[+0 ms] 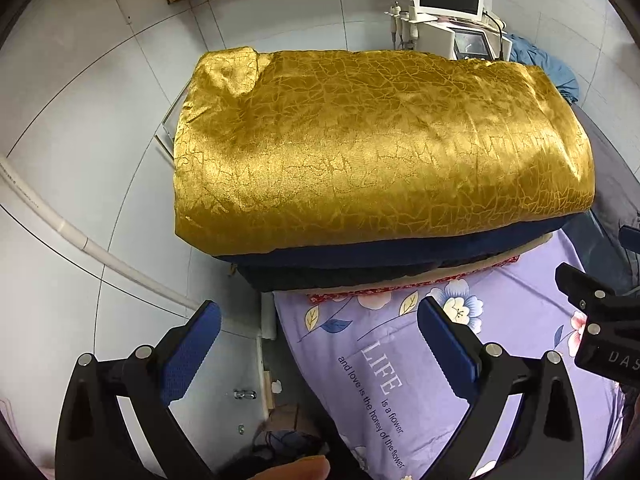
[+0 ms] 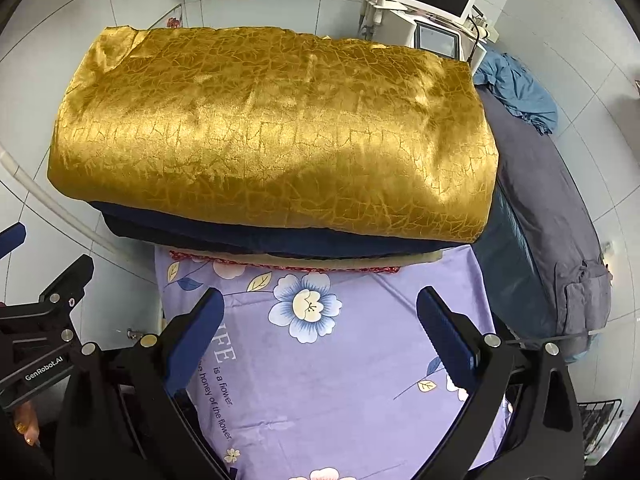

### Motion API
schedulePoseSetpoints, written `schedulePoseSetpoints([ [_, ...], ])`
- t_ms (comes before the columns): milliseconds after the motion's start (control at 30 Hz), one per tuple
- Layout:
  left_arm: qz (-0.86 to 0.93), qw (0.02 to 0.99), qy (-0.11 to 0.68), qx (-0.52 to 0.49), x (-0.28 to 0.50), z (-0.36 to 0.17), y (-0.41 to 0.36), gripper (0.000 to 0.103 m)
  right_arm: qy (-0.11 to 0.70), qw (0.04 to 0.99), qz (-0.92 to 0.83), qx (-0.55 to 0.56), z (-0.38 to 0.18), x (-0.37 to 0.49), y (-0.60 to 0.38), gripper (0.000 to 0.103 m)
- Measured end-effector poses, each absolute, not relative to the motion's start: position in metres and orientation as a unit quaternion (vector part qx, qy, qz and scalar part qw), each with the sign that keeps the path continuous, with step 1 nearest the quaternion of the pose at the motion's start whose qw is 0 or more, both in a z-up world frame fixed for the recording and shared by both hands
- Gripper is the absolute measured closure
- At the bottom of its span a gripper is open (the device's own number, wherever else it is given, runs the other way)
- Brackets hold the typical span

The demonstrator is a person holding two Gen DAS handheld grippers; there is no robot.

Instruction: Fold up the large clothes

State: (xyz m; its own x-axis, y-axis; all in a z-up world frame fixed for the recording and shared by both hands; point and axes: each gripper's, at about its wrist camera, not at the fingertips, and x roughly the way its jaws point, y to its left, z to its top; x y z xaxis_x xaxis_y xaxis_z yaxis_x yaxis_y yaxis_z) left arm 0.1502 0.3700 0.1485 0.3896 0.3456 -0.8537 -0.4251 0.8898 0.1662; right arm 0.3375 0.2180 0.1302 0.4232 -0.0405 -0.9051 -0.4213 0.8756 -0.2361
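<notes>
Both my left claw and right claw were spread, empty; the folded gold fabric lay ahead, long axis crosswise, equally near.

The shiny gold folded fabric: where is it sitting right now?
In both wrist views the shiny gold folded fabric lies centre frame on top of a dark navy folded cloth, at the far end of the lilac floral bedsheet.
</notes>
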Motion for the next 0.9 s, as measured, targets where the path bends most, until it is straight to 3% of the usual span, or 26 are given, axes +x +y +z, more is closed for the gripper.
schedulePoseSetpoints([
  [900,0.231,0.842,0.486,-0.037,0.158,0.166,0.373,0.007,0.515,0.817,0.106,-0.237,0.145,0.349,0.223,0.008],
])
